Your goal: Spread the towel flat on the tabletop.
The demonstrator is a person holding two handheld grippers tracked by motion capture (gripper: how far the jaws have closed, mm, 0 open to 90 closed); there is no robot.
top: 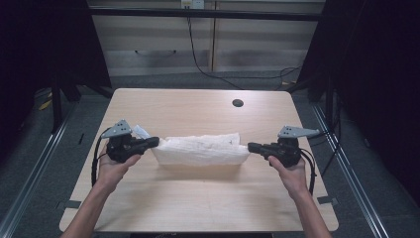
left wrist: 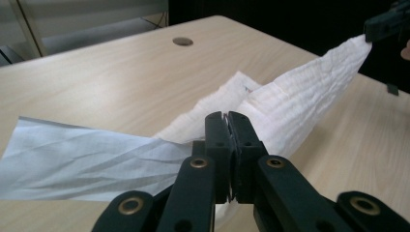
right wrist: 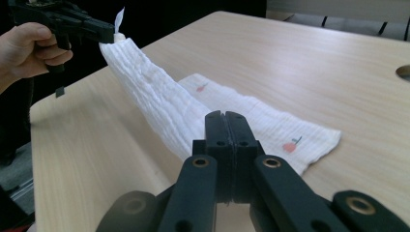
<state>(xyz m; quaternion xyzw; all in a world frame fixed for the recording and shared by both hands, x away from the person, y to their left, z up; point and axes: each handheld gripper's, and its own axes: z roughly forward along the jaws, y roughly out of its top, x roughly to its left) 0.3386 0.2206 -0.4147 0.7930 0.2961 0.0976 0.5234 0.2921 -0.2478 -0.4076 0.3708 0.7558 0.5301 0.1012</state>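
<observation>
While both grippers pinch it, status:
cloth: white crinkled cotton cloth (top: 200, 148) strung between the fingertips, far half lying on the table
left gripper (top: 154, 142): clamped on cloth's left end, thin white tag (left wrist: 72, 162) sticking out beside its jaws
right gripper (top: 251, 147): clamped on right end
surface: light wood-grain table (top: 198, 193), round cable hole (top: 237, 103) beyond the fingers
room: grey floor, dark surrounds, pale cabinet (top: 208, 39) behind

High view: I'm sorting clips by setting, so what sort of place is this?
Probably a lab or office recording bay: a bare wooden desk with a cable hole, dark curtains at both sides, and cables trailing past pale cabinets behind.
</observation>
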